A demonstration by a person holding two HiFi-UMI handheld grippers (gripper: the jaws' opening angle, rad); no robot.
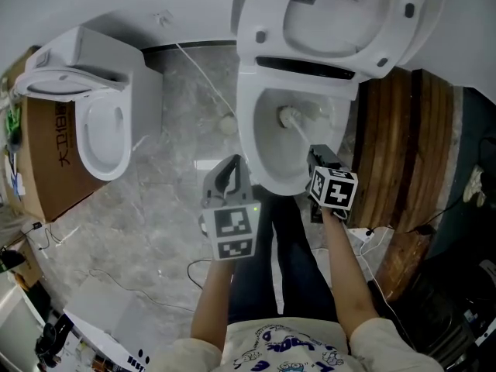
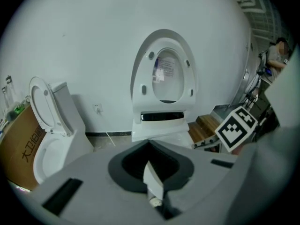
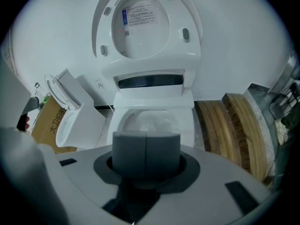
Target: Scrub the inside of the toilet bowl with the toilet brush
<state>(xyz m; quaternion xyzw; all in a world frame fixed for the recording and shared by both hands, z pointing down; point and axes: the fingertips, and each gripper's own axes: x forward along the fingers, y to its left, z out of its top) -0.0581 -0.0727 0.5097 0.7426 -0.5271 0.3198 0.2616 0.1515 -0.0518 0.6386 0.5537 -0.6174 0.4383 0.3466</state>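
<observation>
Right hand-held gripper [image 1: 318, 156] clamps toilet brush [image 1: 290, 117] inside toilet bowl [image 1: 249, 134]; scrubbing judged unfinished. Left hand-held gripper [image 1: 230, 169] closed, empty.

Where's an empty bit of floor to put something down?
The grey marble floor between the small toilet and the big toilet is bare. Right of the big toilet, wooden planks cover the floor; a cardboard box crowds the small toilet's far side.
</observation>
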